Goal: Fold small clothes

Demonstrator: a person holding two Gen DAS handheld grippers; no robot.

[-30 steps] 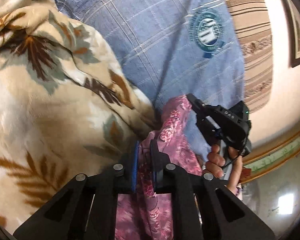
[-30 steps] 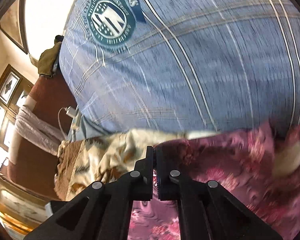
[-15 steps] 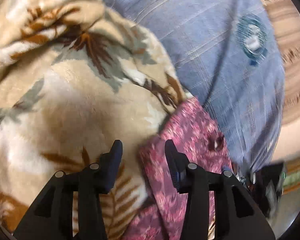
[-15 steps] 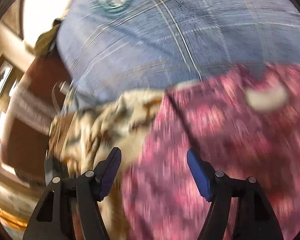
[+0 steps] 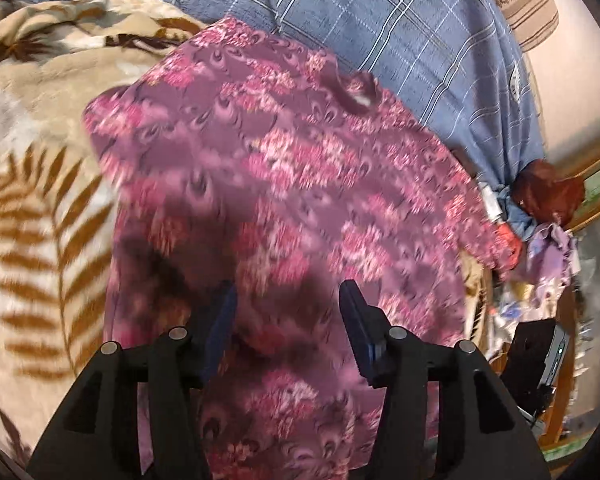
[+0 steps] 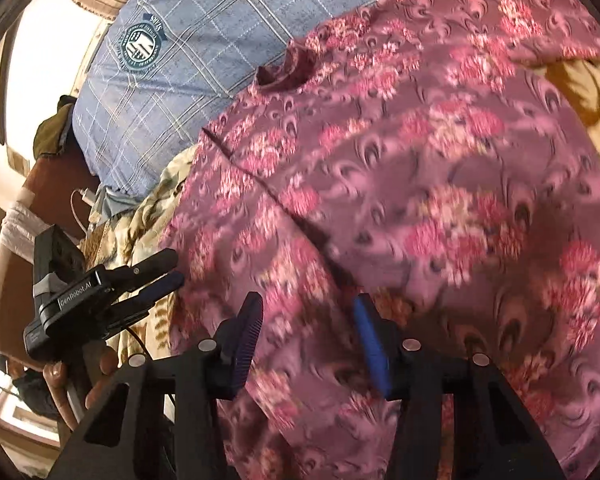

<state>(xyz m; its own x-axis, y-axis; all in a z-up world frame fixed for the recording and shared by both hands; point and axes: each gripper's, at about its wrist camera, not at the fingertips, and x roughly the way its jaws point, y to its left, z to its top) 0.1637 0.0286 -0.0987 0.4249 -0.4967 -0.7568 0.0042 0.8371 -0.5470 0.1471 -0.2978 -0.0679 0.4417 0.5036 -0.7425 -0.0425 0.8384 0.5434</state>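
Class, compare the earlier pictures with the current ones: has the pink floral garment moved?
Yes. The pink floral garment, bunched between shut jaws before, now lies spread out, reaching up over the leaf-print blanket toward the blue checked pillow.

Garment (image 5: 284, 184) spread on blanket (image 5: 40, 168) (pillow (image 5: 400, 28) behind)

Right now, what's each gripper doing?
Left gripper: open, holding nothing, over the pink floral garment.
Right gripper: open, holding nothing.

The garment (image 5: 300, 184) is mauve-purple with pink floral clusters. It lies on a cream blanket (image 5: 40, 184) printed with brown fern leaves, beside a blue plaid pillow (image 6: 188, 60) bearing a green crest.
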